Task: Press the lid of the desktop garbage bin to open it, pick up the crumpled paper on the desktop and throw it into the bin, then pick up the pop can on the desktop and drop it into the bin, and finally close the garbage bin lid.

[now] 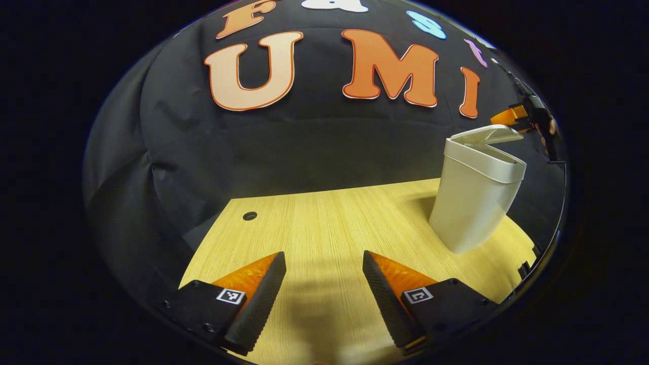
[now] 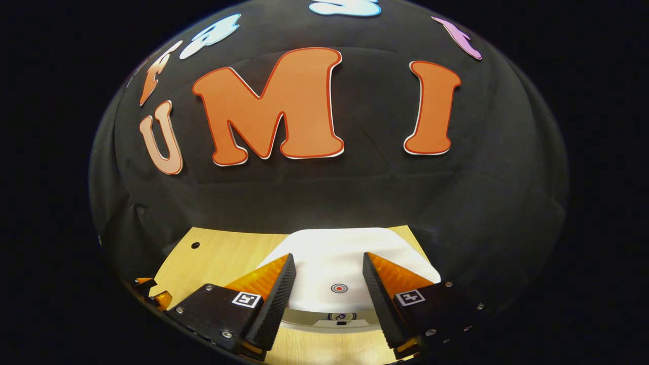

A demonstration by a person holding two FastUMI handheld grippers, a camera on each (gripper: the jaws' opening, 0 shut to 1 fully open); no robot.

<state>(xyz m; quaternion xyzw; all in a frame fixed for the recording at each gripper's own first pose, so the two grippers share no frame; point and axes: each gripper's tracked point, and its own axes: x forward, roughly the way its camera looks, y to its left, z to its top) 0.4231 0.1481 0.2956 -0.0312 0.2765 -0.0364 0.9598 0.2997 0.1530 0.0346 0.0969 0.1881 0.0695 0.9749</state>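
Black cloth hangs behind a big wooden counter [image 1: 324, 223] that looks pale and smooth. On the counter, over to one side in the left gripper view, stands the white garbage bin [image 1: 471, 203], and its lid [image 1: 494, 134] is tipped up a bit, so the top looks partly open. In the right gripper view the same lid [image 2: 350, 263] is seen from above, wide and white, with a small round press mark [image 2: 339, 288] on it. The right claw [image 2: 327, 284] hangs just over that lid with its two sides apart and nothing between them, and I cannot tell if it touches the lid. The left claw [image 1: 324, 284] waits low over the bare wood, well apart from the bin, with its sides apart too and nothing held. A bit of the other claw [image 1: 512, 116] peeks out behind the lid in the left gripper view. I cannot find the crumpled paper or the pop can from these two spots, so I guess they are already inside and the closing is what is left. A push that lands off the mark could slide the light bin or tip it over. A push that is too soft might leave the lid not clicked shut. A push that is too quick might make the lid pop back up.
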